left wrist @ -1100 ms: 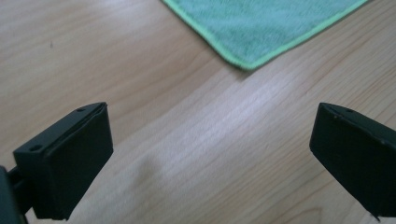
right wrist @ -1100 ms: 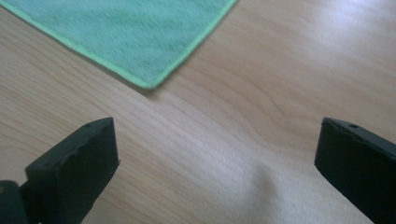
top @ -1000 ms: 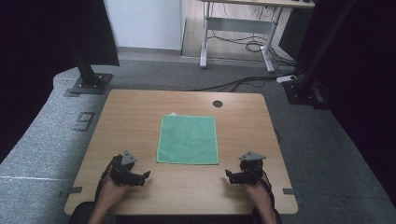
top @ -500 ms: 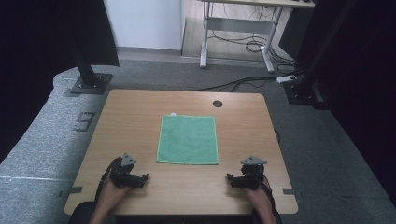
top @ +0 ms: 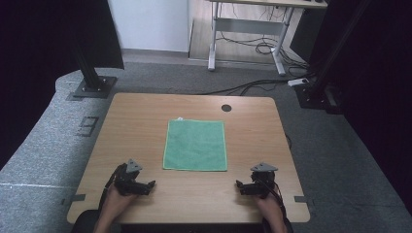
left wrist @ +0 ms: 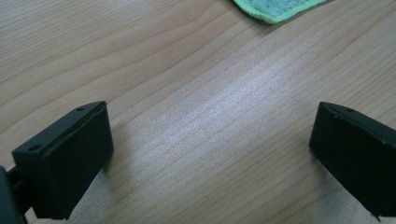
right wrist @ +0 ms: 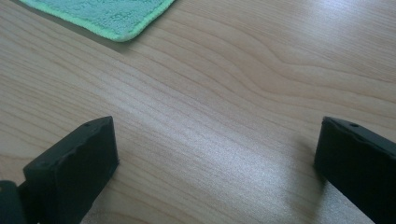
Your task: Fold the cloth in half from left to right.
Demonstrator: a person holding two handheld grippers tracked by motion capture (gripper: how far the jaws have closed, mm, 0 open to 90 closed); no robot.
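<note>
The green cloth lies flat mid-desk, ahead of both grippers and between them — left gripper seems slightly nearer its near-left corner, right gripper off its near-right corner; both sets of jaws spread wide, holding nothing.

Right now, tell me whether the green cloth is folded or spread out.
Spread. The green cloth lies flat on the table as one square sheet, with no doubled edge at the corners near either gripper.
</note>
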